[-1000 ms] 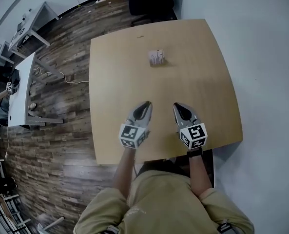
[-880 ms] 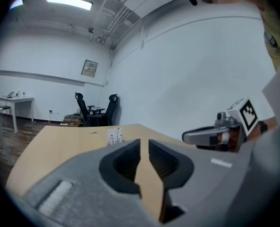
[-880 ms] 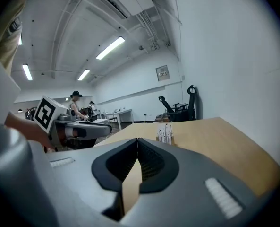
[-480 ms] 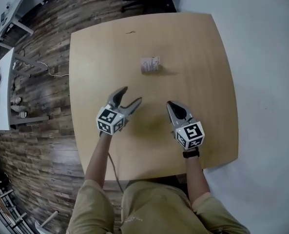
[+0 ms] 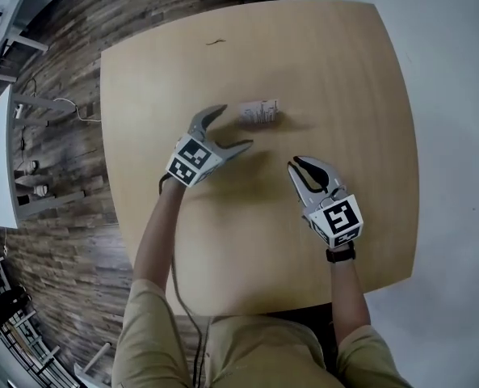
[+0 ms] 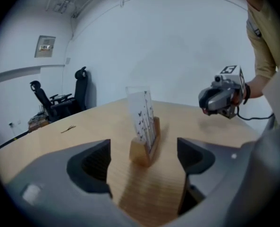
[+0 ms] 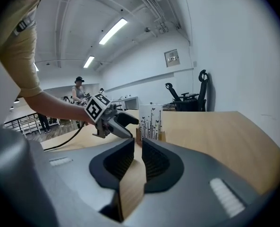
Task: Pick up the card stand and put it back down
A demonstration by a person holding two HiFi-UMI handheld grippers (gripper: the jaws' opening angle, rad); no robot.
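Pale wood bench [image 5: 344, 71], one item entered: card stand [image 5: 259, 111], a wooden base holding a clear printed card, upright toward the far middle and resting on the surface. My left tool [image 5: 233, 128]: jaws have just been opening and now stand wide with nothing between them. The card stand is just beyond their tips, touching neither. My right tool [image 5: 297, 166]: jaws together, empty, near right, apart from the card stand. Progress, by my judgement: approach only. Grasp, lift and set-down remain.
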